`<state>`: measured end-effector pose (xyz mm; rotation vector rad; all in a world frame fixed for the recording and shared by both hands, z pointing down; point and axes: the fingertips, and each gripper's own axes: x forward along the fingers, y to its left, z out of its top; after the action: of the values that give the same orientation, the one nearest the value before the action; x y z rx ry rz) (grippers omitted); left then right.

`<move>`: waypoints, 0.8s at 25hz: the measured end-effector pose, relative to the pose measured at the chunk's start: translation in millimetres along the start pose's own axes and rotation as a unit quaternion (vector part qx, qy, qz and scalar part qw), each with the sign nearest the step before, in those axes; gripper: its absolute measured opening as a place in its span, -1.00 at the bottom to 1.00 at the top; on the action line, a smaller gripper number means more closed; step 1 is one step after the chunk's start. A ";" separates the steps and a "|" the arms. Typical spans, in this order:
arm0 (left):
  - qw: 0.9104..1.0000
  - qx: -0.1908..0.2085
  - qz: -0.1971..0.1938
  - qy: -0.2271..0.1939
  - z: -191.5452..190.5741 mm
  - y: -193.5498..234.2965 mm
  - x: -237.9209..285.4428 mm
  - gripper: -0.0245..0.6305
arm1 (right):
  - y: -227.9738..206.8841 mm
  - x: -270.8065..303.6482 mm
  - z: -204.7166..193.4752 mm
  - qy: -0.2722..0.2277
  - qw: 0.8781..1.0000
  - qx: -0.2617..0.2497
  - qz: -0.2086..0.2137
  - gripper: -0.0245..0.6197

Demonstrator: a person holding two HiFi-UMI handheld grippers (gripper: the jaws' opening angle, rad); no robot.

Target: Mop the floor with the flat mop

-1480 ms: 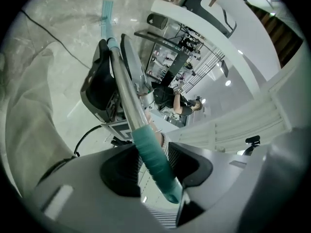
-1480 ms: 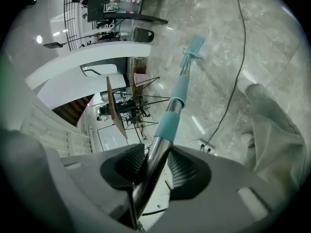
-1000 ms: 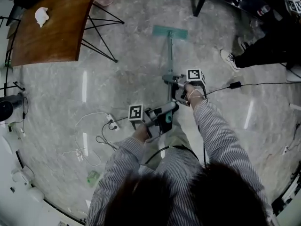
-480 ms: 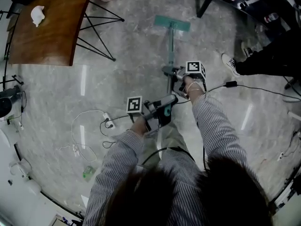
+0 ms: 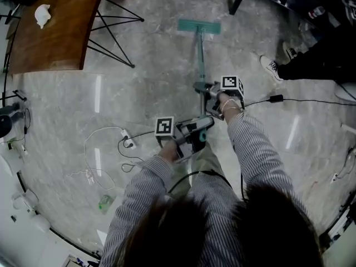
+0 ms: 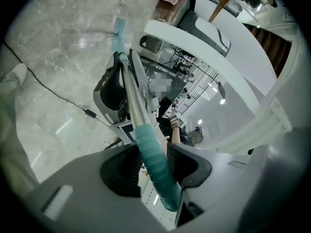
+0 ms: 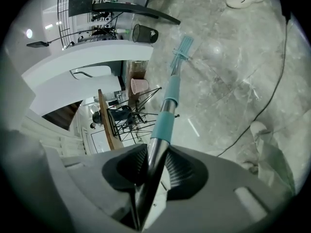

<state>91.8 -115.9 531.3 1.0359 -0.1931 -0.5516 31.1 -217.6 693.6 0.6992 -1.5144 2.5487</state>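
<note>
mop: the flat mop (image 5: 199, 26) is being held with its teal head flat on the marble floor (image 5: 156, 88), straight ahead of the person, and its pole is running back to both grippers.
left claw: the left gripper (image 6: 150, 164) is being kept clamped on the teal grip at the pole's upper end, with the jaws pressed in from both sides.
right claw: the right gripper (image 7: 155, 166) is being kept closed on the bare metal pole further down, just short of the teal sleeve.
change vs 0.5 s ago: the mop head is now sitting a little further left in the head view and squarer to the pole. Both grips are unchanged, left behind right.
left side: a wooden table (image 5: 55, 32) on black wire legs (image 5: 114, 35) is standing well apart from the mop head, with a white crumpled wad (image 5: 41, 15) on its top.
near the feet: a white cable and plug (image 5: 125, 143) are lying on the floor just left of the left gripper.
in the way: a black cable (image 5: 300, 100) is being trailed across the floor from the right gripper's side, and another person's sneaker (image 5: 271, 67) is standing to the right of the pole.
</note>
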 end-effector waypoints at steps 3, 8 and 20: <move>1.000 -0.003 0.013 0.016 -27.4 17.6 -19.2 -0.47 | -15.3 -4.0 -33.7 -0.001 1.000 0.011 -0.001 -0.58; 0.999 -0.012 0.008 0.035 -87.0 46.7 -68.0 -0.48 | -57.6 -8.2 -101.9 -0.009 1.000 0.015 0.005 -0.59; 0.989 -0.037 0.050 0.131 -297.1 120.0 -255.2 -0.51 | -166.4 -19.1 -363.9 -0.035 0.998 0.043 0.025 -0.59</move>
<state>36.4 289.3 509.5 1.0102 0.0068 -0.3254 -22.9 178.8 673.6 0.7786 -1.4685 2.6657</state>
